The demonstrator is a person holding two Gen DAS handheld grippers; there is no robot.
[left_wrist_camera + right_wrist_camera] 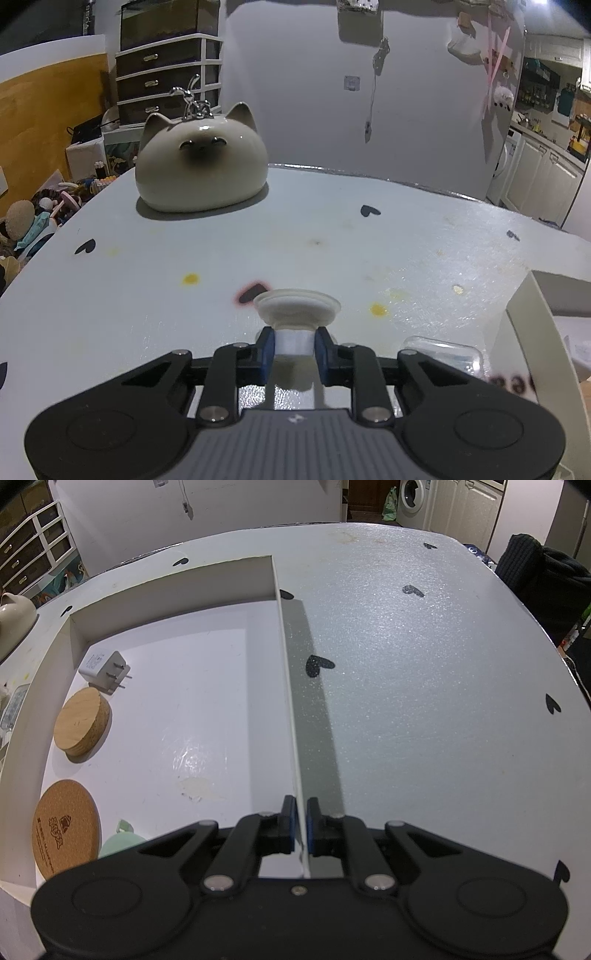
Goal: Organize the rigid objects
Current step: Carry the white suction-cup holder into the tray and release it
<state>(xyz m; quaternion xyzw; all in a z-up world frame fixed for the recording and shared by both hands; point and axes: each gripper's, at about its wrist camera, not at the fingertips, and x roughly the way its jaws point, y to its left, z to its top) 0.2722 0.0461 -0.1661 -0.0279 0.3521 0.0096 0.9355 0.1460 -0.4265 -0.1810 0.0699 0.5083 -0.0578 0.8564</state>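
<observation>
Surface (424, 672): white with black hearts; a cat-shaped pot (201, 162) and a clear case (443, 350) remain outside the box.
Box (282, 635): white tray on the surface, already holding a wooden lid (82, 722), cork coaster (66, 829), charger plug (105, 666) and a green item (120, 842).
Right tool (300, 827): clenched on the box's right wall, steadying it.
Left tool (294, 349): clenched on a small white suction cup (297, 308), just beside the box.
Progress: roughly midway, judging by what is left.
</observation>
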